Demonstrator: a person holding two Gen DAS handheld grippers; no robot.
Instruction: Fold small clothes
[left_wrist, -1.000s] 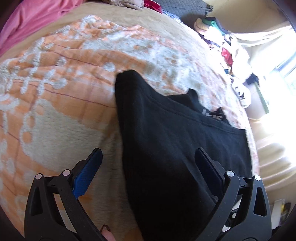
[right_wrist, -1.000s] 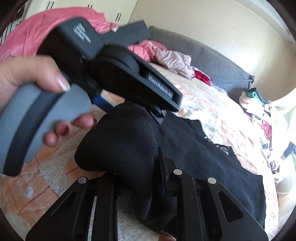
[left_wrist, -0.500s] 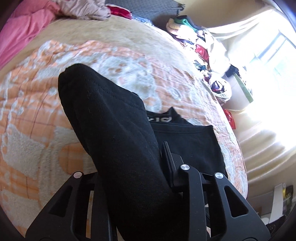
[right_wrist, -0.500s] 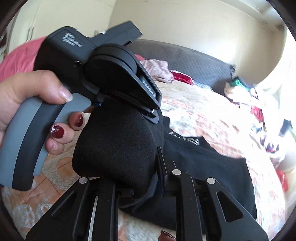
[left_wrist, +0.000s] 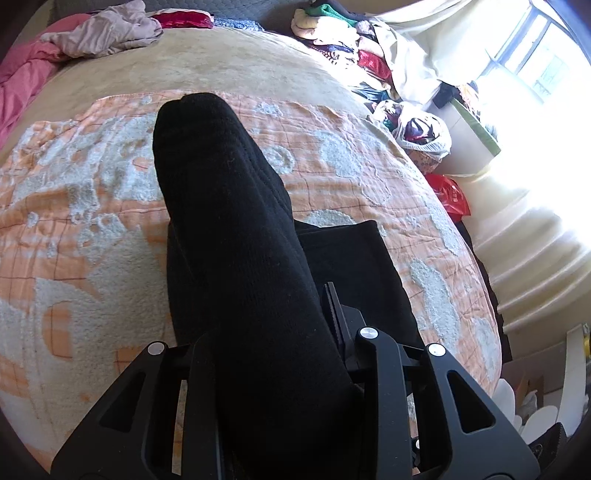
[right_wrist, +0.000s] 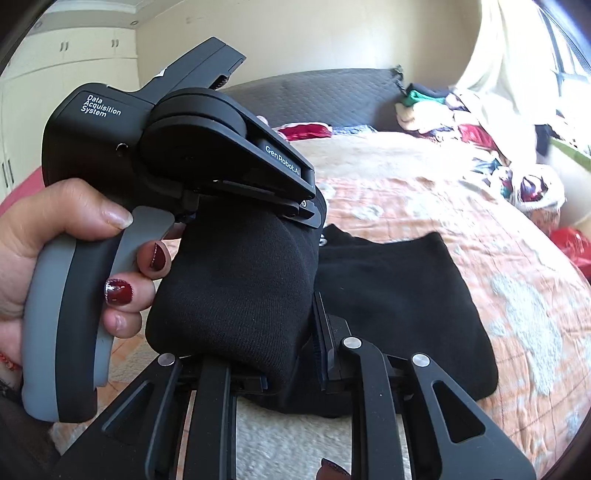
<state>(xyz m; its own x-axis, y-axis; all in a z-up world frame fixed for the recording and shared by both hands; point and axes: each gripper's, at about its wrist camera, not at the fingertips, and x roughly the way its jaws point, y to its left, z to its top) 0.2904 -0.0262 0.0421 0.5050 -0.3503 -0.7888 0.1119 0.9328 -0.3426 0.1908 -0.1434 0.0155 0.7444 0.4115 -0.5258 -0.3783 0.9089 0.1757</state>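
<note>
A black garment (left_wrist: 229, 221) lies on an orange and white blanket (left_wrist: 74, 221). One edge of it is lifted in a thick fold. My left gripper (left_wrist: 273, 332) is shut on that fold, and the cloth runs up between its fingers. My right gripper (right_wrist: 288, 332) is shut on the same raised fold (right_wrist: 240, 288). The rest of the garment (right_wrist: 399, 295) lies flat on the bed to the right. In the right wrist view a hand (right_wrist: 55, 229) holds the left tool's handle just above the fold.
A pink duvet (left_wrist: 18, 77) and a beige garment (left_wrist: 107, 33) lie at the bed's far left. Piled clothes (left_wrist: 343, 33), a white bag (left_wrist: 424, 136) and a red bag (left_wrist: 450, 195) crowd the right side by the bright window. A grey headboard (right_wrist: 325, 96) stands behind.
The left gripper went from open beside the garment to shut on its edge. Both grippers lifted that edge and carried it rightward over the flat part, and the white lettering got covered.
</note>
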